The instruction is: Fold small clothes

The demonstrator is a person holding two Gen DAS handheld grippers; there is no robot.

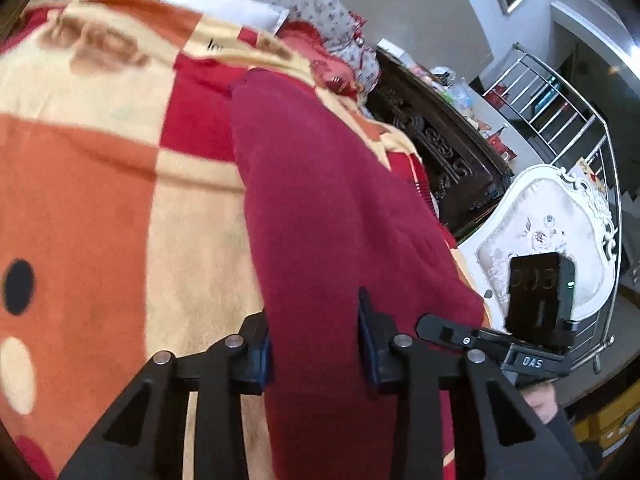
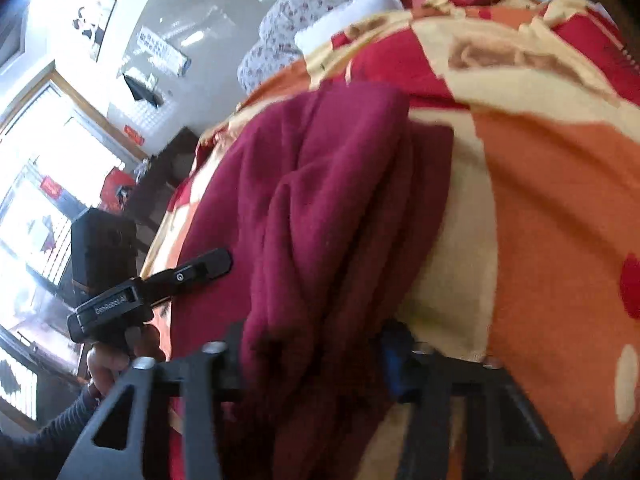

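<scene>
Black linkage bars and two blue-padded fingers of the left gripper (image 1: 316, 344) fill the bottom of the left wrist view. Its jaws are set fairly narrow, with a band of the maroon garment (image 1: 340, 208) running between them; the cloth fills the gap, but whether the pads actually press on it cannot be told. From there the garment extends as a long strip toward the upper centre of the frame, laid on a blanket (image 1: 100, 184) patterned in orange, cream and red. At the lower right of this view the right gripper (image 1: 436, 330) is seen from the side, with a black box mounted on it and part of a hand below it. A white ornate chair (image 1: 548, 224) is noted at the right edge, a dark carved cabinet (image 1: 444, 148) above it, and a metal railing (image 1: 560, 116) at the upper right.

In the right wrist view the right gripper (image 2: 316, 360) occupies the bottom of the frame. The garment (image 2: 320, 200) is bunched in folds between its fingers, and one blue pad (image 2: 394, 364) is seen against the cloth at the right; the left finger is covered by fabric, so a firm grip cannot be confirmed. The frame is blurred. The left gripper (image 2: 216, 262) appears at the middle left, held by a hand (image 2: 116, 356) in a dark sleeve, its tip lying over the garment's edge. The blanket (image 2: 560, 200) fills the right half. Bright windows (image 2: 48, 168) are recorded at the left edge, and a floral pillow (image 2: 304, 8) at the top centre.
</scene>
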